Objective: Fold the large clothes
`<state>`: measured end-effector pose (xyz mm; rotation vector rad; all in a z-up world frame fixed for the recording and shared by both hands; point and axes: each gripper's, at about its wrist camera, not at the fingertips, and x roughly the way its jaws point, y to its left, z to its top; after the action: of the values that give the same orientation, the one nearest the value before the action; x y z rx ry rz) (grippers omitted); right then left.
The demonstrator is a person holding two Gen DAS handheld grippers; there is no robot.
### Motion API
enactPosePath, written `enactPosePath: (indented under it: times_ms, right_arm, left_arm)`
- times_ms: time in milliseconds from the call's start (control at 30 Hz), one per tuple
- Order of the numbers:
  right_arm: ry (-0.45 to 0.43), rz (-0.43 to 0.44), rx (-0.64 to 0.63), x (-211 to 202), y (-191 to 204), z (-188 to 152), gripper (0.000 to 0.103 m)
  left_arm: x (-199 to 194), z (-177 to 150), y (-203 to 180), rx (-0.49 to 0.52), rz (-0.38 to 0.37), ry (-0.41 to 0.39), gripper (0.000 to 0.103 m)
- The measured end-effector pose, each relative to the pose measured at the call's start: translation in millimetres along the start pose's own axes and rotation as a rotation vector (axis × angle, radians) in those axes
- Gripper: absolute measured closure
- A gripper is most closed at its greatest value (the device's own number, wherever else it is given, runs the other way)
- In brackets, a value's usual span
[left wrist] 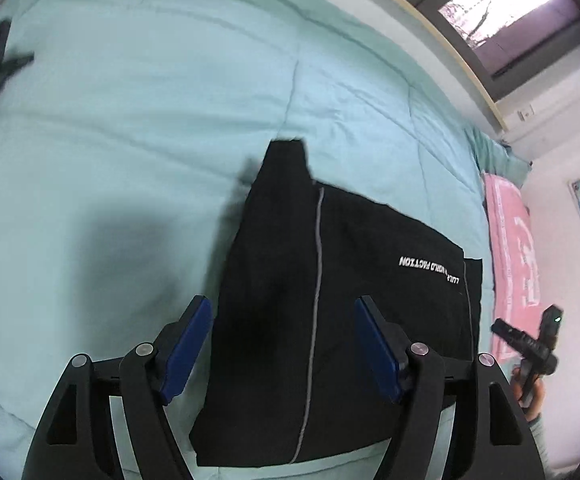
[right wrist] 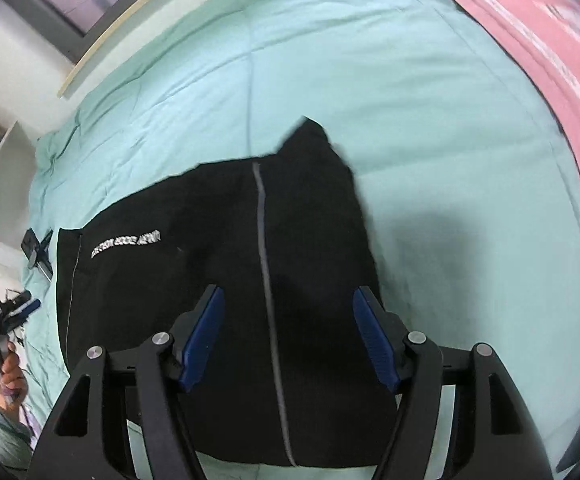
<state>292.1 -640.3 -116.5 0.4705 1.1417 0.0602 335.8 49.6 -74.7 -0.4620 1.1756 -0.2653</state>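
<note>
Fabric fills the left wrist view: a folded black garment with a grey stripe and white lettering (left wrist: 330,300) lies flat on the mint-green quilted bed cover (left wrist: 149,120). The left hand-held gripper (left wrist: 283,344) hovers above its near half, blue-padded jaws spread wide, holding nothing. A pink printed cloth (left wrist: 510,260) lies beyond the garment's right edge.

From the right wrist view, the right hand-held gripper (right wrist: 287,340) likewise hangs agape over the garment (right wrist: 229,280), empty, the grey stripe running between its jaws.
</note>
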Motion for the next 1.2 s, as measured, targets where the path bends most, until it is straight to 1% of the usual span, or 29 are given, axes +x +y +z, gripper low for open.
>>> enactPosePath:
  times_ms: [100,133,200,267,333,433,500,533,600,667,800,867,900,933,967,1000,1100,1167,1200]
  right_arm:
    - [0.01,0.011,0.023,20.6,-2.3,-6.7,0.032]
    - [0.012,0.01,0.024,34.7,8.2,-7.8,0.032]
    - [0.017,-0.003,0.023,42.8,3.9,-10.4,0.032]
    - [0.003,-0.032,0.013,45.5,1.4,-11.4,0.032]
    - [0.008,-0.015,0.026,51.0,-4.5,-11.6,0.032]
    - [0.028,0.045,0.067,60.3,-13.4,-11.2,0.032]
    - [0.04,0.059,0.073,65.2,-15.8,-10.5,0.026]
    - [0.053,0.056,0.076,68.9,-17.5,-10.1,0.026]
    - [0.077,0.064,0.089,76.1,-22.0,-10.1,0.02]
    - [0.102,0.114,0.132,83.4,-31.5,-10.3,0.015]
    - [0.175,0.253,0.212,102.1,-42.4,-11.3,0.015]
    - [0.216,0.257,0.178,105.9,-35.2,-10.8,0.015]
    - [0.223,0.251,0.129,102.7,-27.5,-9.8,0.015]
    - [0.228,0.247,0.095,100.3,-22.2,-9.4,0.015]
    - [0.239,0.248,0.063,98.4,-17.0,-9.1,0.015]
    - [0.254,0.253,0.046,99.1,-13.6,-8.6,0.015]
    - [0.292,0.25,0.037,116.3,-7.9,-8.5,0.014]
    - [0.304,0.282,0.049,129.9,-5.5,-10.0,0.013]
    - [0.303,0.293,0.056,136.2,-4.0,-10.5,0.009]
  left_arm:
    - [23.7,-6.4,18.5,-0.05,-0.062,0.048,0.028]
    - [33.3,-7.8,23.0,-0.07,-0.065,0.068,0.028]
    - [52.0,-8.7,24.4,-0.093,-0.058,0.093,0.028]
    - [64.6,-11.0,26.4,-0.1,-0.07,0.109,0.028]
    - [76.5,-11.9,29.5,-0.113,-0.074,0.118,0.028]
    - [90.6,-14.0,36.1,-0.14,-0.104,0.15,0.028]
    - [98.1,-16.0,37.0,-0.14,-0.107,0.166,0.028]
    - [101.8,-17.0,38.1,-0.141,-0.109,0.172,0.028]
    - [108.7,-18.5,43.4,-0.163,-0.121,0.185,0.028]
    - [114.3,-20.1,50.5,-0.204,-0.167,0.192,0.026]
    - [125.7,-23.7,60.3,-0.266,-0.225,0.192,0.025]
    - [126.7,-24.4,62.4,-0.291,-0.27,0.186,0.025]
    - [124.9,-24.4,62.6,-0.297,-0.299,0.177,0.025]
    - [121.2,-24.2,61.9,-0.304,-0.352,0.165,0.025]
    - [117.4,-23.7,60.0,-0.301,-0.386,0.158,0.025]
    - [116.1,-22.9,57.6,-0.285,-0.381,0.158,0.025]
    - [125.5,-21.9,48.2,-0.227,-0.338,0.2,0.025]
    - [140.6,-22.2,45.7,-0.219,-0.318,0.241,0.025]
    - [152.4,-23.6,44.8,-0.229,-0.325,0.273,0.025]
